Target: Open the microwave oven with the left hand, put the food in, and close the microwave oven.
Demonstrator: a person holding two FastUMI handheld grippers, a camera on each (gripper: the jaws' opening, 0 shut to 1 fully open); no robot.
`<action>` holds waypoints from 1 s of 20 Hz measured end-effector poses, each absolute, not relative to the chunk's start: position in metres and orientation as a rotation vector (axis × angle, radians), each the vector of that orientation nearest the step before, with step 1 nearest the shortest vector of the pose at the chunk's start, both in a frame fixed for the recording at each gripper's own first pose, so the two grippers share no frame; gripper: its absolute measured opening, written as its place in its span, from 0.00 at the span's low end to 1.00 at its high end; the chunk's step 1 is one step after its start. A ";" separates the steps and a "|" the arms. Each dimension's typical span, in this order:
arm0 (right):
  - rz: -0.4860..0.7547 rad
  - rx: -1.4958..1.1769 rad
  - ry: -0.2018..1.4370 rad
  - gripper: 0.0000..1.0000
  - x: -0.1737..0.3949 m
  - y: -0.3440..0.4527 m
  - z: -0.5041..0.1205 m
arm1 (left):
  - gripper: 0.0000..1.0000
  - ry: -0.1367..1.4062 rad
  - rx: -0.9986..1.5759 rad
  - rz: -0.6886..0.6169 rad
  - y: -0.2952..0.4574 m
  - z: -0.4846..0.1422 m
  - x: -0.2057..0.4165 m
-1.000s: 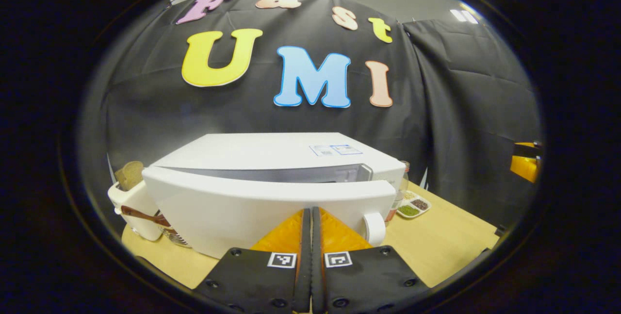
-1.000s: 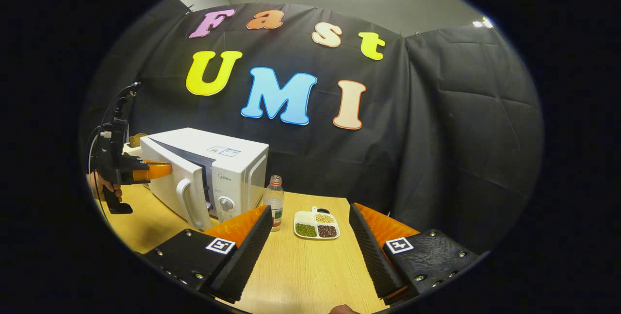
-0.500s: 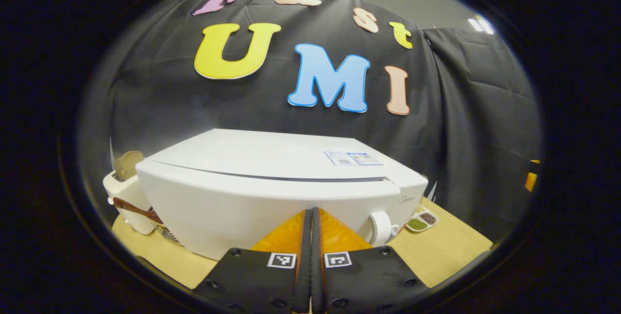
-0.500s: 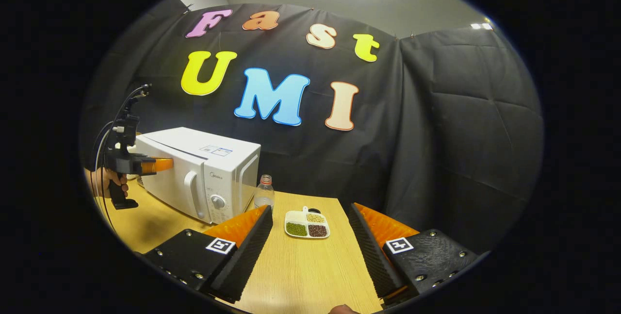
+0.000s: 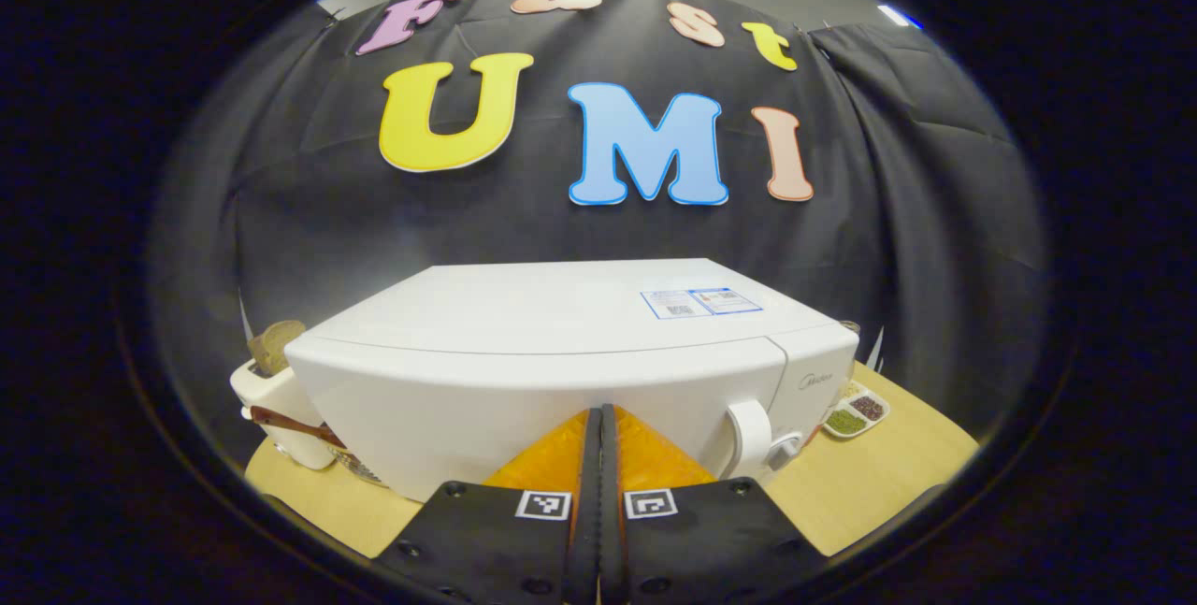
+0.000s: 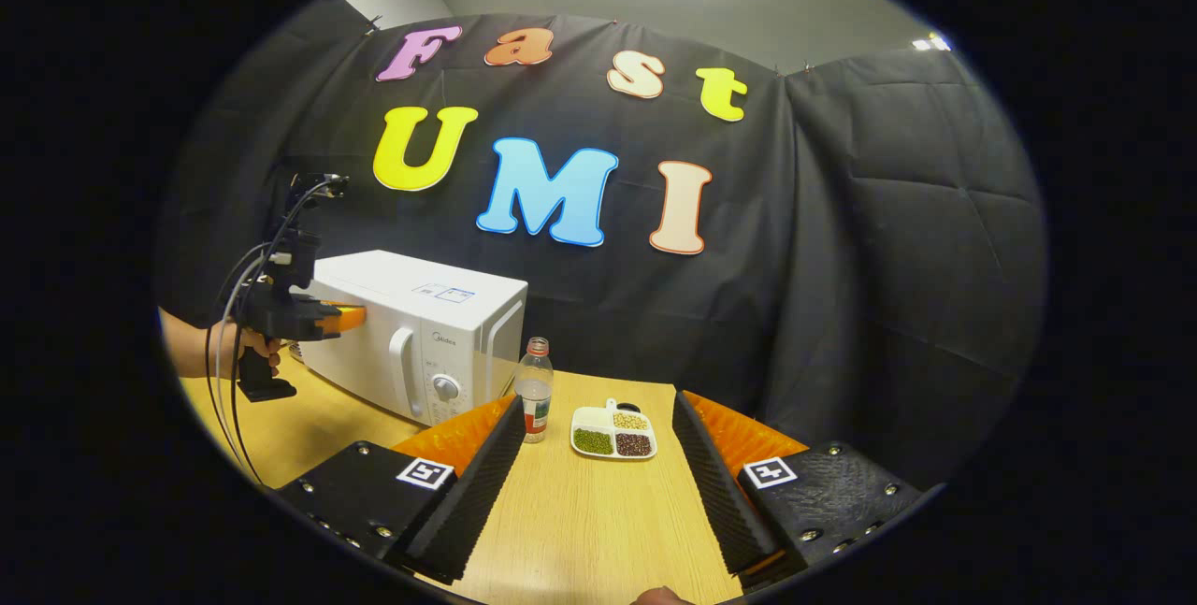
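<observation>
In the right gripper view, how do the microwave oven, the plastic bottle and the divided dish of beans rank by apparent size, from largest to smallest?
1. Microwave oven, clearly largest.
2 and 3. Plastic bottle and divided dish: unsure. The upright bottle is taller, the dish is wider, and both cover a similar area of the picture.

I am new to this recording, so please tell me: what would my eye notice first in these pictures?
The white microwave stands at the table's left, door shut, with the left gripper closed at its front. Nearer the middle sit a bottle and a divided dish of beans, seen between the right gripper's open fingers.
</observation>
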State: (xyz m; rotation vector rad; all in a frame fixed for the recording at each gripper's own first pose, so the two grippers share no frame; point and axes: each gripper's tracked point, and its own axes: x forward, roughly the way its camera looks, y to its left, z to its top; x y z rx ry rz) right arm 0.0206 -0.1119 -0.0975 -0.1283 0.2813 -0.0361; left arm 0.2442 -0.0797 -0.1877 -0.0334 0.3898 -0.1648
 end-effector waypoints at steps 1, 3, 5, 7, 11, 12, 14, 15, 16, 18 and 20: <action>-0.021 -0.115 0.281 0.97 0.017 -0.109 -0.100 | 0.07 0.397 -0.030 -0.166 -0.082 -0.185 0.237; 0.001 -0.083 0.280 0.97 0.012 -0.104 -0.102 | 0.07 0.352 -0.042 -0.170 -0.088 -0.162 0.225; 0.014 -0.058 0.275 0.97 0.006 -0.102 -0.102 | 0.07 0.304 -0.032 -0.167 -0.087 -0.136 0.205; 0.028 -0.055 0.253 0.97 0.001 -0.099 -0.097 | 0.07 0.262 -0.023 -0.152 -0.081 -0.114 0.182; 0.038 -0.044 0.212 0.97 -0.007 -0.093 -0.084 | 0.07 0.197 -0.052 -0.106 -0.061 -0.072 0.127; 0.044 -0.029 0.202 0.97 -0.009 -0.089 -0.079 | 0.07 0.179 -0.047 -0.093 -0.053 -0.063 0.111; 0.049 -0.016 0.185 0.97 -0.012 -0.082 -0.070 | 0.07 0.148 -0.040 -0.077 -0.040 -0.046 0.083; 0.048 -0.017 0.176 0.97 -0.014 -0.078 -0.067 | 0.07 0.135 -0.035 -0.073 -0.034 -0.038 0.069; 0.044 -0.017 0.170 0.97 -0.016 -0.075 -0.065 | 0.07 0.124 -0.030 -0.068 -0.027 -0.033 0.056; 0.042 -0.009 0.155 0.97 -0.024 -0.064 -0.059 | 0.07 0.112 -0.025 -0.061 -0.015 -0.022 0.032; 0.033 -0.003 0.138 0.97 -0.026 -0.059 -0.049 | 0.08 0.104 -0.030 -0.055 -0.001 -0.014 0.006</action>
